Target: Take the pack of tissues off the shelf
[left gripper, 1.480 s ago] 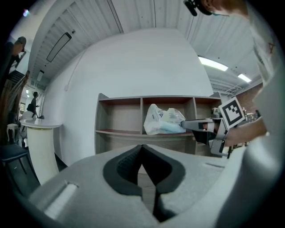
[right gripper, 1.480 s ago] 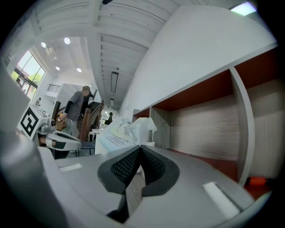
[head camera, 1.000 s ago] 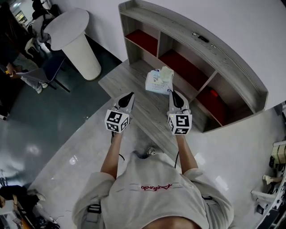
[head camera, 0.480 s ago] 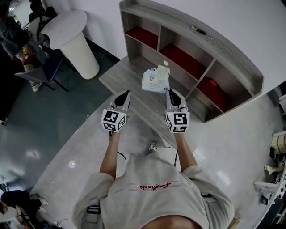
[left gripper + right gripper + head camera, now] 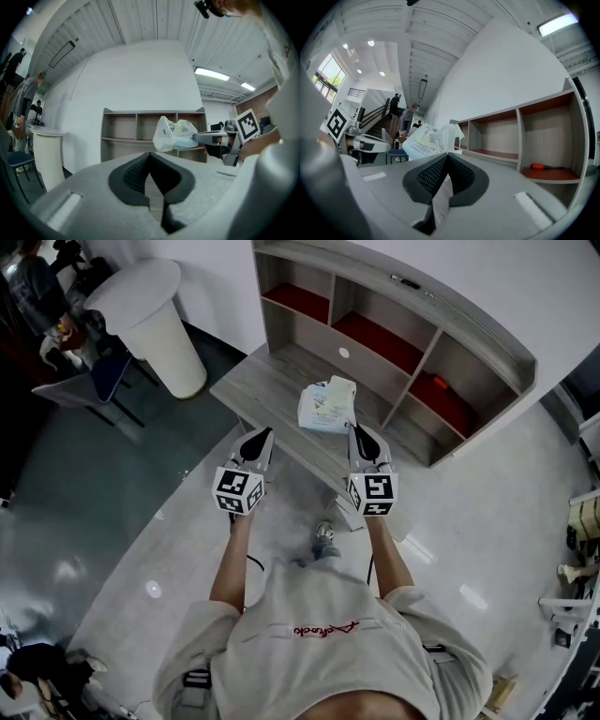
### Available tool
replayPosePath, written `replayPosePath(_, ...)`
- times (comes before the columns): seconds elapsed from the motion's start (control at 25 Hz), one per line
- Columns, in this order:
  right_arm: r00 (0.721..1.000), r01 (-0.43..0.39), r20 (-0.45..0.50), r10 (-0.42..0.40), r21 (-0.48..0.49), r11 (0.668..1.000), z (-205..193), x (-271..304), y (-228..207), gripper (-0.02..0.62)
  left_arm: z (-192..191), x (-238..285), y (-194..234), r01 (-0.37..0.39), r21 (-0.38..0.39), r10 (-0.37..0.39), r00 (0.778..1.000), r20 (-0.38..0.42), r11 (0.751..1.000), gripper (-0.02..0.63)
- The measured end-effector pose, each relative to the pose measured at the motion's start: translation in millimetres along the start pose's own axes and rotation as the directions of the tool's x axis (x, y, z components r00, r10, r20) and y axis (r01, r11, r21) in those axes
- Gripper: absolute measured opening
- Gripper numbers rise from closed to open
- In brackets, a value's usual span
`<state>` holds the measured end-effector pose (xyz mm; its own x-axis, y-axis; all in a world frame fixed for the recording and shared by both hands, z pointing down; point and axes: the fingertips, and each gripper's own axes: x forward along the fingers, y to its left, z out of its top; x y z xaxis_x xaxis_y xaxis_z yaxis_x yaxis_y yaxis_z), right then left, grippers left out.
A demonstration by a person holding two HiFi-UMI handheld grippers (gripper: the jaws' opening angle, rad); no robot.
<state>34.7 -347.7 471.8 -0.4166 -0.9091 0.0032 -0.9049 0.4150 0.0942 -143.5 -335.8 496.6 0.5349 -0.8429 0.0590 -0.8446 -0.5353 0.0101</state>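
"Where's the pack of tissues now?"

"Clear of the shelf, hanging out in front of it. An edge of its wrapper is pinched in the right gripper."

"And its look?"

"Soft white plastic with pale blue print, crumpled and tilted, with a loose end sticking up."

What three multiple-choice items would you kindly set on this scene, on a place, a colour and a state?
1. Where is the pack of tissues? A in the middle compartment; B held by the right gripper, before the shelf; C on the floor.
2. What colour are the compartment floors? A blue; B green; C red.
3. How is the left gripper? A shut, empty; B open; C shut on the pack.
B: its edge sits pinched between that gripper's jaws. C: red shows in all three. A: its jaws meet on nothing.
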Motion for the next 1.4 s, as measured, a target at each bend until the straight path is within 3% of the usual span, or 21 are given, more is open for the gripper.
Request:
replayPosePath(0.64, 1.000, 0.024, -0.006, -0.024, 0.003, 1.000, -10, -88, 24, 0.009, -14, -62, -61, 0.031, 0.005, -0.031, 1.000, -0.003, 1.000, -0.002)
replayPosePath(1.4, 0.999, 0.028, 0.019, -0.028, -0.009, 1.000, 3, -87, 33, 0.009, -4, -74, -51, 0.013, 0.011, -0.013, 1.000, 0.027, 1.000, -0.002)
